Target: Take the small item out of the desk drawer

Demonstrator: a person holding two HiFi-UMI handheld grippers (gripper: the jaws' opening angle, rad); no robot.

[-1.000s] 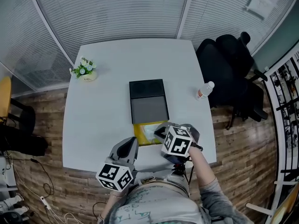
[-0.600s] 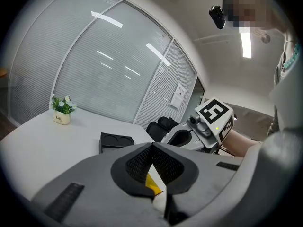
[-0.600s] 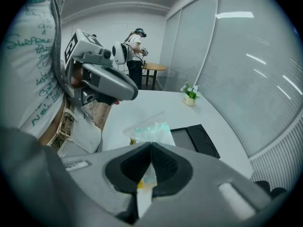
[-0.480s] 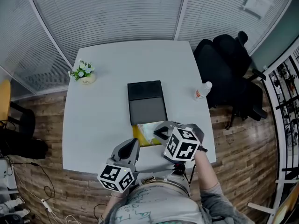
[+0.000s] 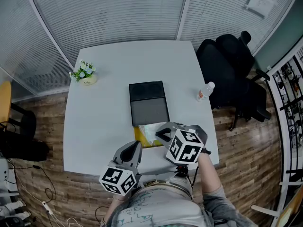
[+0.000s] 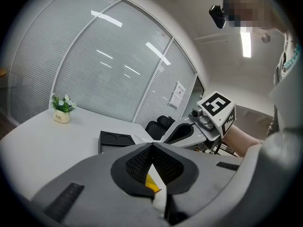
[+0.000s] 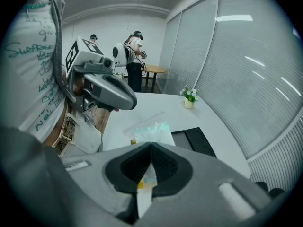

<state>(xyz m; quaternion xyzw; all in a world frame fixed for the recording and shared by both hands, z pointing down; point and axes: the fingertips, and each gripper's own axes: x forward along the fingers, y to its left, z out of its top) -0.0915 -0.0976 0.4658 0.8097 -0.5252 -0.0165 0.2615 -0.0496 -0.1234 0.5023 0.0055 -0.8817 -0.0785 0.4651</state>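
A black desk organiser [image 5: 149, 103] lies mid-table, and its yellow drawer [image 5: 141, 137] is pulled out toward me. My right gripper [image 5: 160, 135] hangs over the drawer, pointing steeply down, shut on a small clear plastic packet [image 5: 150, 130] with pale teal contents. In the right gripper view the packet [image 7: 149, 134] bulges just past the closed right gripper [image 7: 151, 148], and plastic shows between the pads. My left gripper [image 5: 136, 146] is level beside the drawer's front left corner. In the left gripper view the left gripper [image 6: 152, 148] has its pads together, with yellow showing behind them; I cannot tell if it touches the drawer.
A small flower pot [image 5: 84, 74] sits at the table's far left corner and a water bottle [image 5: 207, 91] near its right edge. A black office chair [image 5: 234, 70] stands right of the table [image 5: 99, 117]. Two people [image 7: 135, 56] stand far behind, by another desk.
My right gripper has risen above the drawer with the packet in it, its marker cube looming larger; over the last half second it barely moved. The left gripper has stayed put.
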